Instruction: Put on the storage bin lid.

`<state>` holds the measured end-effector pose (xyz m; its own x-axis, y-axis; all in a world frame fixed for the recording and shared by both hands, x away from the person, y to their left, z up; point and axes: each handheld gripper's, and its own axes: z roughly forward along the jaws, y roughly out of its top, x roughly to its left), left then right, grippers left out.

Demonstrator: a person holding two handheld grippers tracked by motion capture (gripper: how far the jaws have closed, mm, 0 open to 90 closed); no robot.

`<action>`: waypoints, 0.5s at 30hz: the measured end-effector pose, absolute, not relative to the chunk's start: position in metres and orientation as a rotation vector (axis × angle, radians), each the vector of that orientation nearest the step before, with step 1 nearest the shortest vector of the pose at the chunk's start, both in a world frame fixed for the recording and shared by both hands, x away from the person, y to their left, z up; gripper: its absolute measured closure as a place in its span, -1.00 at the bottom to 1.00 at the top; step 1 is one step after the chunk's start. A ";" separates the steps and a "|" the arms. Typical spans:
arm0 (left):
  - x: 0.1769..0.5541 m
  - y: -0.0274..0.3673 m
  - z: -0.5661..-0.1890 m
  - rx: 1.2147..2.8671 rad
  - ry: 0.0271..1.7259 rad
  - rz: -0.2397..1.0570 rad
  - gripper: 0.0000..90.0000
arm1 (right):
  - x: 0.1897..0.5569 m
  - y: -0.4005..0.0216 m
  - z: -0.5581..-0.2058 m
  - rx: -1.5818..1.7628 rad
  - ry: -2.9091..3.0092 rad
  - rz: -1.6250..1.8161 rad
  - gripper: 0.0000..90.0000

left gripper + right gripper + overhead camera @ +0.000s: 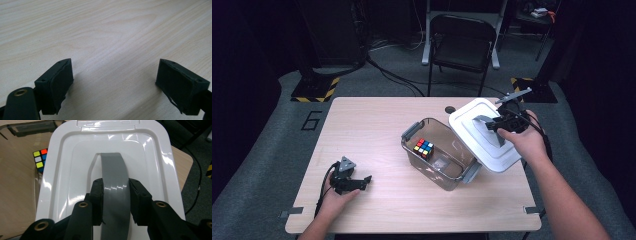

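While right tongs [115, 202] clamp lid handle [113, 177], lid [484, 135] tilted.

A light wooden table [377, 125] carries a handwritten "6" [312, 120] at its far left corner and a small dark disc [450, 109] near the far edge. Beyond it — on grey floor — stands a black folding chair [462, 47], with yellow-black striped floor plates [316, 90] either side.

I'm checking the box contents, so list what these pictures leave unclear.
- High view: the small clear item beside the cube in the box is too small to identify.
- Right gripper view: the lid covers most of the cube.
- High view: the lid hides the box's far right rim.
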<state>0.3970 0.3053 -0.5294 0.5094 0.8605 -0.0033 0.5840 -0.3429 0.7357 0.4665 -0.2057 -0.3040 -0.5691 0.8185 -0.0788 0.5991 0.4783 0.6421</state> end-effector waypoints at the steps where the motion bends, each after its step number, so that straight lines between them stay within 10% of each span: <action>1: 0.397 0.305 -0.529 2.060 1.177 0.512 -0.69 | 0.466 -0.203 -0.304 1.181 2.360 0.813 0.49; 15: 0.397 0.305 -0.529 2.059 1.177 0.512 -0.69 | 0.467 -0.155 -0.312 1.088 2.465 0.869 0.49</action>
